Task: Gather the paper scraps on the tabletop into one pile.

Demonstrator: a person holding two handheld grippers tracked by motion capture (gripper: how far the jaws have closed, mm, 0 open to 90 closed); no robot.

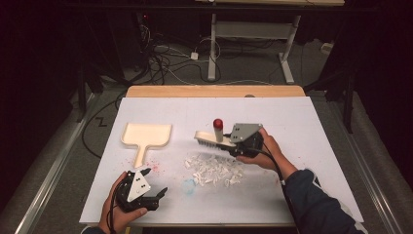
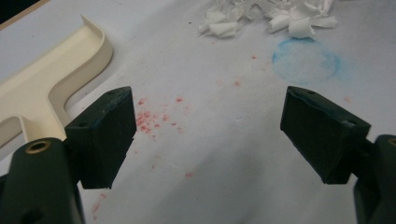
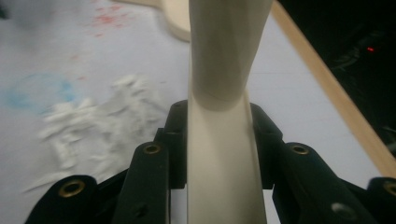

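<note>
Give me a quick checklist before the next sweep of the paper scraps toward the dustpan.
1. Right claw shut on brush handle: ok.
2. Brush bristles beside the scraps: ok.
3. Left claw open: ok.
4. Left claw holding the dustpan: not ok, it hovers near the handle.
5. Dustpan mouth facing the scraps: not ok, it opens away from the person.
6. Bristles touching the table: cannot tell.
</note>
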